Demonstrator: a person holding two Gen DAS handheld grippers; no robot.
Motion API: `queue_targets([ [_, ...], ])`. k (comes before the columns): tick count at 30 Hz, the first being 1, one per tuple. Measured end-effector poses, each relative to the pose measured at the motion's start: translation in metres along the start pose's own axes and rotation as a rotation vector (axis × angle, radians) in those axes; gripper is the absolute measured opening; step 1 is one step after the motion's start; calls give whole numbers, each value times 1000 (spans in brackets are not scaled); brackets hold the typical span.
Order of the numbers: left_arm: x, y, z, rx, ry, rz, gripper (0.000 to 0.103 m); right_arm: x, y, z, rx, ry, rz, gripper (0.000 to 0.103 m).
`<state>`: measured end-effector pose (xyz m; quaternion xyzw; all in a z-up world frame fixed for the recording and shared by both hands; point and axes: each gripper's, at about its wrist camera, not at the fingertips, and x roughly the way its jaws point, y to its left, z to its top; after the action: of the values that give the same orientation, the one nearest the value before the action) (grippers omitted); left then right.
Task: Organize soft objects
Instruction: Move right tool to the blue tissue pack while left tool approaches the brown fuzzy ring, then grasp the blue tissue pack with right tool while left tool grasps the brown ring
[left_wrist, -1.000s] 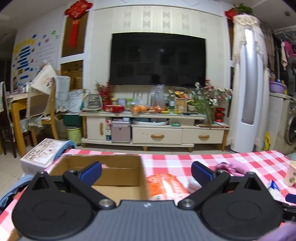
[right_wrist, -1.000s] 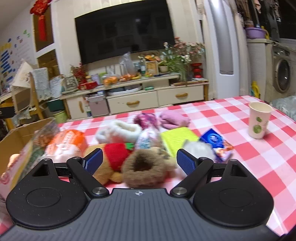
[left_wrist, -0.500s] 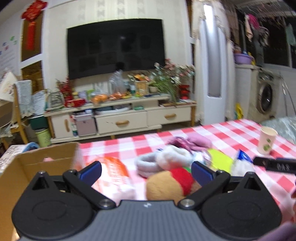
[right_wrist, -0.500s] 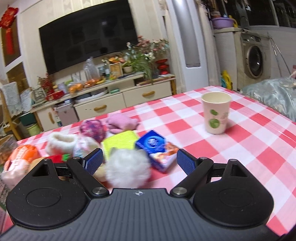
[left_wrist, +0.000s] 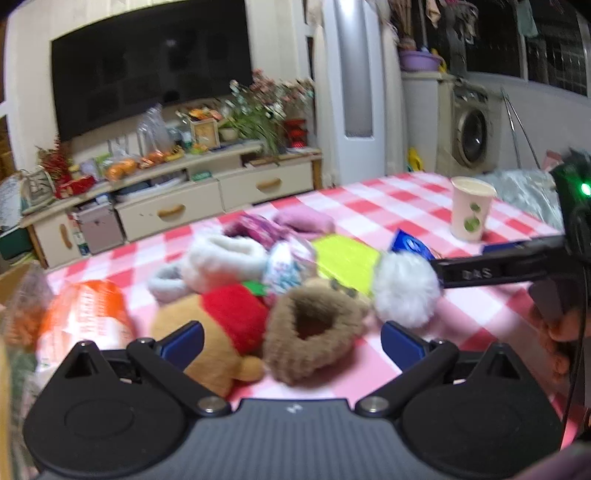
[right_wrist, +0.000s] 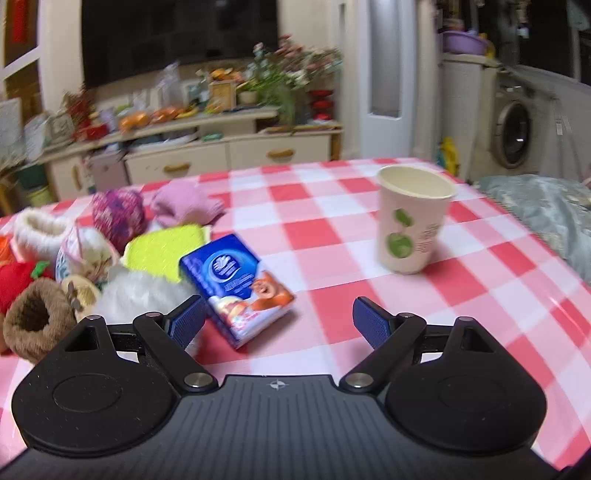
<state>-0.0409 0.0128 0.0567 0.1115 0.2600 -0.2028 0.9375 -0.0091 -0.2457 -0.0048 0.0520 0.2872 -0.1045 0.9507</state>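
A heap of soft things lies on the red-checked table (left_wrist: 369, 206): a brown furry slipper (left_wrist: 314, 328), a bear toy with a red shirt (left_wrist: 221, 328), a white fluffy ball (left_wrist: 404, 290), white slippers (left_wrist: 221, 258), a yellow-green cloth (left_wrist: 345, 258) and pink and purple knit pieces (right_wrist: 184, 203). My left gripper (left_wrist: 291, 341) is open, low over the brown slipper and bear. My right gripper (right_wrist: 279, 321) is open above a blue tissue pack (right_wrist: 236, 284); in the left wrist view it reaches in from the right beside the white ball.
A paper cup (right_wrist: 412, 221) stands on the table to the right. An orange packet (left_wrist: 85, 314) lies at the left, next to a cardboard box edge (left_wrist: 7, 280). A TV cabinet (left_wrist: 177, 199) stands behind the table. A grey quilted cover (right_wrist: 546, 210) lies past the right edge.
Both grippers have swung to the right, away from the cardboard box. The left one now faces the toy heap; the right one has moved from the heap toward the tissue pack and cup.
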Motion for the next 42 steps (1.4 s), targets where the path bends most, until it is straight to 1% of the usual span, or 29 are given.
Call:
queue_targets([
  [2,8,-8,-2,8,22,-12,99,7,4,1,-19,17,24,103],
  [5,22,-14,-1,13,51,-15,97,15,6,3,-46,30,30,103],
  [10,45,-16,-1,-14,95,-6,95,25,6,9,-45,45,66,103],
  [13,52,-17,-1,-23,99,-9,94,29,6,12,-40,53,84,103],
  [15,56,-17,0,-27,102,-13,92,32,7,12,-33,61,97,103],
  [16,57,-17,1,-29,105,-14,90,31,8,12,-34,61,103,103],
  [18,59,-17,1,-30,111,-17,82,31,9,12,-39,57,108,103],
  [20,63,-16,1,-33,126,-20,78,31,11,13,-44,51,110,103],
  [21,64,-15,1,-36,133,-20,74,31,11,13,-46,49,114,102],
  [22,66,-15,2,-39,137,-18,71,31,12,14,-46,49,120,100],
  [24,68,-13,1,-48,148,-14,67,31,12,14,-41,53,136,89],
  [25,69,-12,2,-55,149,-17,65,31,12,14,-39,53,142,89],
  [27,69,-11,3,-70,153,-23,57,31,13,14,-42,52,144,89],
  [28,69,-10,3,-73,157,-24,55,31,14,14,-43,54,145,88],
  [30,68,-9,3,-81,162,-29,47,31,13,14,-39,57,151,85],
  [33,65,-5,4,-104,168,-36,41,29,15,14,-38,57,150,83],
  [36,62,-1,3,-123,170,-41,35,25,17,12,-44,52,138,80],
  [42,47,6,4,-136,138,-41,33,17,19,7,-26,45,106,77],
])
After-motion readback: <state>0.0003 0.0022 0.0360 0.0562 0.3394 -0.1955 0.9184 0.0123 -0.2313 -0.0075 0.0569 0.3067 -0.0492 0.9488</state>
